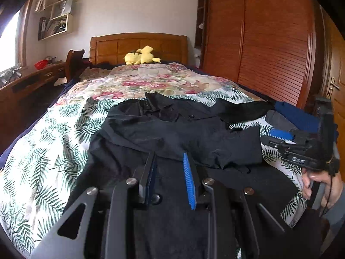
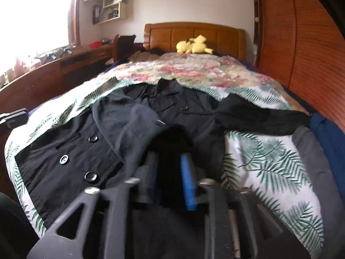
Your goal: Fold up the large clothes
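- Black metal arms of the left gripper (image 1: 170, 161) fill the bottom of the left wrist view, and dark cloth lies under them.
- Its two fingers stand a little apart, one with a blue pad (image 1: 189, 183). I cannot tell if they pinch the cloth.
- Spread over the near end of the bed (image 1: 43, 151) lies the black coat (image 1: 172, 129), partly folded, with its collar toward the headboard.
- One sleeve (image 2: 258, 116) reaches out to the right across the leafy cover.
- Three round buttons (image 2: 64, 159) show on the coat's left side.
- The right gripper (image 2: 170, 168) is just over the coat's middle. Its fingers are apart, with only dark shadow between them, so it has let go.
- A hand (image 1: 321, 185) holds that gripper at the right edge.
- A yellow soft toy (image 1: 141, 56) sits by the headboard.
- Blue and grey clothes (image 2: 323, 151) lie at the bed's right edge.
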Tool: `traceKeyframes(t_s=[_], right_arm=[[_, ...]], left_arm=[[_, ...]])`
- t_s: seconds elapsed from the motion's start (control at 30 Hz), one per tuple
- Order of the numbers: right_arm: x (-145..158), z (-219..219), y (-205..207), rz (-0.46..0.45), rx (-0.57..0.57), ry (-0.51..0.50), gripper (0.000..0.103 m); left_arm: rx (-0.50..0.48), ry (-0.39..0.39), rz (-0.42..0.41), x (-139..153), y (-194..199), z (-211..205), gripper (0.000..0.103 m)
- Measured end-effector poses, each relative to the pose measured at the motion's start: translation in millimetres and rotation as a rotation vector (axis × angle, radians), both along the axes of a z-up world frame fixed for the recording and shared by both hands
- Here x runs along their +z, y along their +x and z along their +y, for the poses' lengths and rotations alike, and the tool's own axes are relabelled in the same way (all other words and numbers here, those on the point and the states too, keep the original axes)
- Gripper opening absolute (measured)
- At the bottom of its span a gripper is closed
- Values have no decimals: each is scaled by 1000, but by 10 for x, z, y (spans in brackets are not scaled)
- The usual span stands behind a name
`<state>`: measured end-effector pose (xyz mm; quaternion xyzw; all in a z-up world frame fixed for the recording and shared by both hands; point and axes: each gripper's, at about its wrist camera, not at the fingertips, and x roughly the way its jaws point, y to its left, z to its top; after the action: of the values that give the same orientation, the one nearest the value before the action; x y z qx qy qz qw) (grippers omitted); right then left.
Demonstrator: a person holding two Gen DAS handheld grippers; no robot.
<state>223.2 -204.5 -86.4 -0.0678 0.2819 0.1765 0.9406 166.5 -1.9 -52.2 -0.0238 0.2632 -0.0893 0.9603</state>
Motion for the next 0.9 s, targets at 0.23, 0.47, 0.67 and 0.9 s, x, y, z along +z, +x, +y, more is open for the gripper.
traceKeyframes(t_s=[0.23, 0.47, 0.67, 0.9], right_arm=[[94, -105, -75, -29, 6, -24, 59], [-279, -268, 147, 145, 5, -4, 58], [-559, -293, 210, 253, 31, 50, 51], [-620, -205, 209, 291, 105, 66, 5]], left_arm=[[-22, 2, 12, -28, 76, -197, 23], [-42, 11, 10, -50, 138, -370, 23], [-54, 19, 15, -58, 175, -457, 23], [-53, 22, 18, -56, 186, -478, 23]])
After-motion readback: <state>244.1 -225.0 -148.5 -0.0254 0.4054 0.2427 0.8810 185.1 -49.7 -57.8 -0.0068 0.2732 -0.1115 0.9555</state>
